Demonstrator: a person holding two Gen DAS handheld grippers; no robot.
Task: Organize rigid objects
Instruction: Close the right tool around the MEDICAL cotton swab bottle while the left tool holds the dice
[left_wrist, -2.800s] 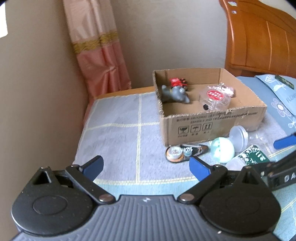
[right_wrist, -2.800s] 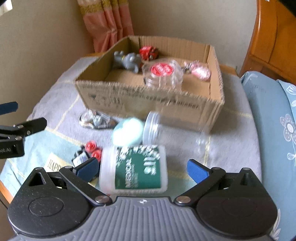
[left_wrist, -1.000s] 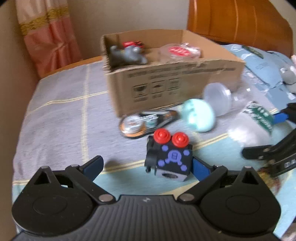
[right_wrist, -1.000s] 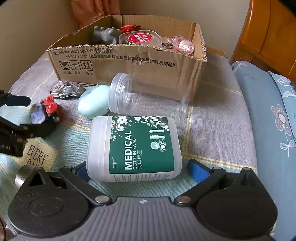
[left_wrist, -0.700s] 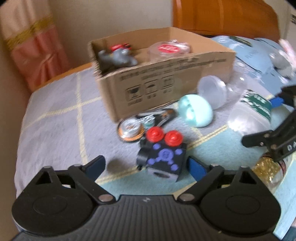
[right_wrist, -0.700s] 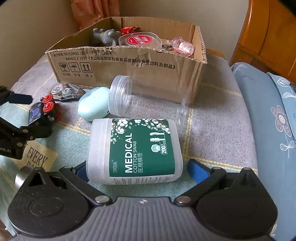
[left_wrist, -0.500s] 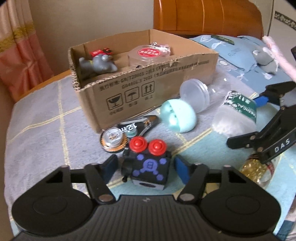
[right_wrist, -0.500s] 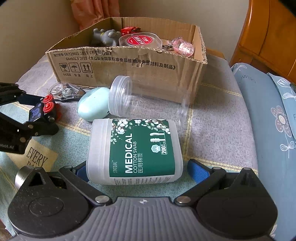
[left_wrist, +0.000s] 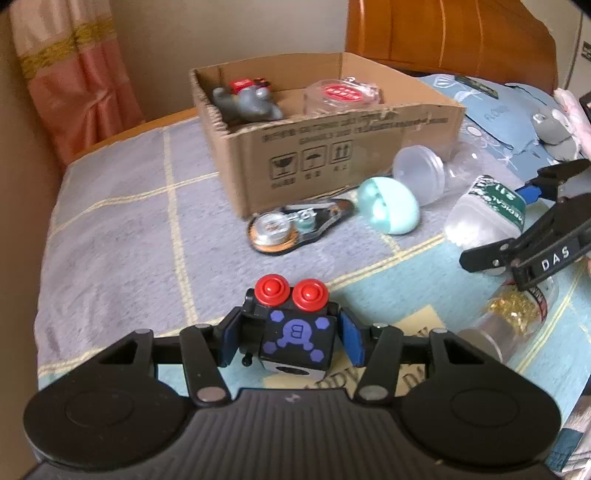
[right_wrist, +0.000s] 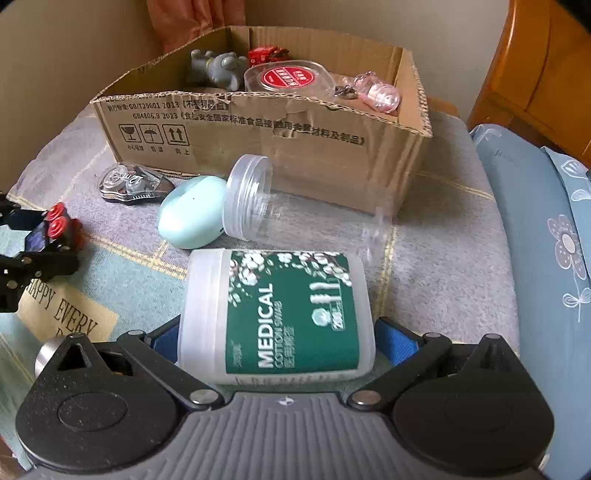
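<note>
My left gripper (left_wrist: 288, 341) is shut on a black cube toy (left_wrist: 291, 328) with two red buttons and purple marks; the toy also shows in the right wrist view (right_wrist: 55, 227). My right gripper (right_wrist: 275, 338) is shut on a white cotton swab jar (right_wrist: 277, 314) with a green label, lying on its side; the jar also shows in the left wrist view (left_wrist: 484, 218). A cardboard box (left_wrist: 332, 147) stands ahead, holding a grey animal figure (left_wrist: 245, 103), a red toy car (left_wrist: 245, 85), a clear tub with a red lid (left_wrist: 341, 96) and a pink trinket (right_wrist: 376, 94).
On the blanket before the box lie a clear tape dispenser (left_wrist: 288, 229), a mint egg-shaped case (left_wrist: 388, 210) and an empty clear jar (right_wrist: 295, 206). A jar of gold bits (left_wrist: 513, 314) lies at right. A wooden headboard (left_wrist: 443, 37), pillow (right_wrist: 535, 221), wall and curtain (left_wrist: 77, 74) surround.
My left gripper closed on the black cube toy. My right gripper closed on the cotton swab jar, which now sits higher between the fingers.
</note>
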